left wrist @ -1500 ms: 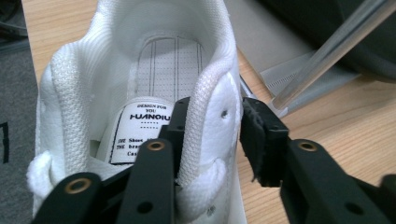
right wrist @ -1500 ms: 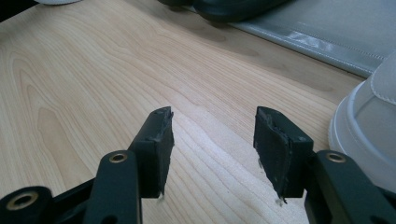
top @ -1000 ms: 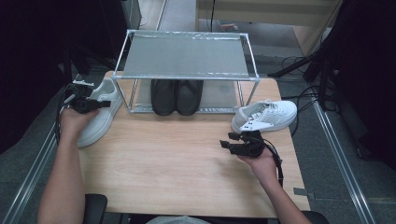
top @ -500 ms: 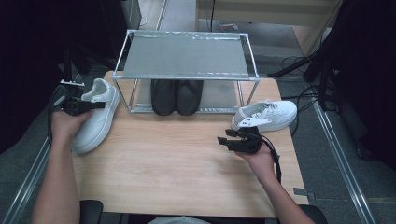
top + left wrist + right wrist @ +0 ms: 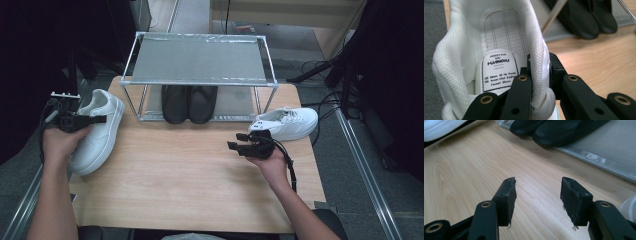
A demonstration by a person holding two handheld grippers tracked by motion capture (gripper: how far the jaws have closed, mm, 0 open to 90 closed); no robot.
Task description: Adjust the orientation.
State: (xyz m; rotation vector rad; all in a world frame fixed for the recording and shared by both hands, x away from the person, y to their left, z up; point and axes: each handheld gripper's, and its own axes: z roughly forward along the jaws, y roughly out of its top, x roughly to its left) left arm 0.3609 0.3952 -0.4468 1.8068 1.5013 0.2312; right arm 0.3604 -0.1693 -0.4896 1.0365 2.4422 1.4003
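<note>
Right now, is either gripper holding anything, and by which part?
The left gripper is clamped on the white sneaker, gripping the padded collar wall at the heel, one jaw inside the shoe and one outside. The right gripper is open and holds nothing.

White low-top sneaker [image 5: 97, 130] at the table's left edge, heel collar pinched.

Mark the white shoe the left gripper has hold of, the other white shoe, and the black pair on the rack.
held white shoe [image 5: 102, 132], high view, on its upper
second white shoe [image 5: 292, 121], high view, on its laced top
black pair [image 5: 189, 102], high view, where the two shoes meet
</note>
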